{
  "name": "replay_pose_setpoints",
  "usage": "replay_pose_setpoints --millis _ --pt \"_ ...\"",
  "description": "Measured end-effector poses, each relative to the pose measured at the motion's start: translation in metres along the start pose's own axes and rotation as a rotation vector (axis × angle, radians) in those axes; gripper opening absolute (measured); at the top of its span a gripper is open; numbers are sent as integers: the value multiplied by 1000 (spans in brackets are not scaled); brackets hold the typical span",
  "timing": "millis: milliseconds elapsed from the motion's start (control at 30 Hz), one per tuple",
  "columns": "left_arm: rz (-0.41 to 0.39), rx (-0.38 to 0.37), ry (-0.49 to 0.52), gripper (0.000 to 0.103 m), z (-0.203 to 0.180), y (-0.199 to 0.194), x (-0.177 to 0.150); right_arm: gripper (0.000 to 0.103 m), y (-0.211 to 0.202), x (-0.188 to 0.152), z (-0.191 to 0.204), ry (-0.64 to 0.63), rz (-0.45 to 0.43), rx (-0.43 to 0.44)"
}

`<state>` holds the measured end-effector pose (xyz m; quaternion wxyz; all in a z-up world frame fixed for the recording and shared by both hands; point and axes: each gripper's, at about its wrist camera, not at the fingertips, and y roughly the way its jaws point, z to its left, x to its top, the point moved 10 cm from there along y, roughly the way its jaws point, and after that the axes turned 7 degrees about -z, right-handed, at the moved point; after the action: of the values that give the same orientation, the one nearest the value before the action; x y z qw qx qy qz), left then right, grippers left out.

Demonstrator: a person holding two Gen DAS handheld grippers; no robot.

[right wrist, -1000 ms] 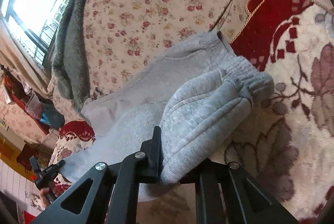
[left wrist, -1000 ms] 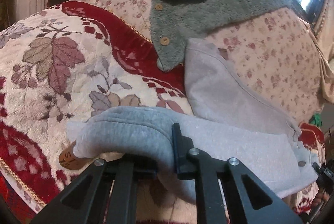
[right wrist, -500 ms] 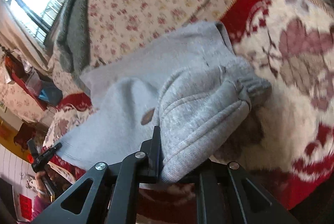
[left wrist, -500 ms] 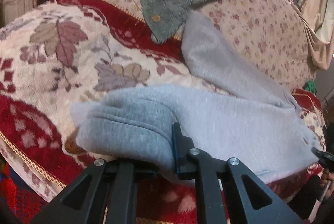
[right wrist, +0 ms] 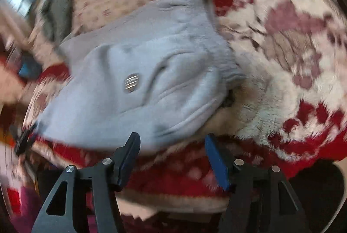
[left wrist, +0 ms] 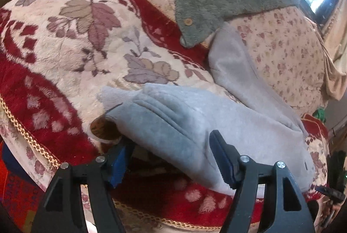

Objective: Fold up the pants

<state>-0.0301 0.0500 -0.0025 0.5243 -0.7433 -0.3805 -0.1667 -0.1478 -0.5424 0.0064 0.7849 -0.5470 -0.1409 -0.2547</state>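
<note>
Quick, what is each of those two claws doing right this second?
Left gripper: jaws just opened, releasing the grey pants, whose fold lies loosely between them.
Right gripper: jaws just opened, holding nothing.

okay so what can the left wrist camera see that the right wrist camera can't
Left wrist only: the wooden buttons on the green fleece jacket, and a brown patch at the pants' edge, all sharp.

Right wrist only: an oval striped badge on the pants; the picture is motion-blurred.

Both: the grey pants lying on the red floral blanket, with each view's own gripper, left and right, having just opened, pads off the cloth.
</note>
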Motion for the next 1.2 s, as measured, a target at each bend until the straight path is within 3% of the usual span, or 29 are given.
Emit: replay_pose_setpoints --millis 167,300,500,600,700,833,900,933,967,1100,1200 --pt "-10 -12 -48 74 2 2 7 68 9 22 112 -273 4 168" --pt "-12 17 -74 74 10 8 9 68 65 34 240 -445 27 348" --pt "-20 22 -106 75 20 12 17 68 169 29 403 -661 59 460" --pt "-25 23 -118 75 23 16 21 68 219 29 460 -685 63 470" --pt "-18 21 -139 76 27 23 24 68 259 29 485 -784 57 419" --pt "-21 39 -105 75 30 33 28 69 302 12 490 -913 127 355" --pt "-46 51 -40 53 26 36 35 69 306 6 485 -914 115 340" --pt "-70 63 13 32 22 34 40 69 306 6 484 -907 102 339" --pt "-117 64 89 31 15 29 48 69 303 5 482 -893 96 344" --pt "-201 -46 160 30 1 10 54 69 295 2 484 -828 106 395" --pt "-96 72 112 32 37 25 27 73 298 -11 487 -829 164 423"
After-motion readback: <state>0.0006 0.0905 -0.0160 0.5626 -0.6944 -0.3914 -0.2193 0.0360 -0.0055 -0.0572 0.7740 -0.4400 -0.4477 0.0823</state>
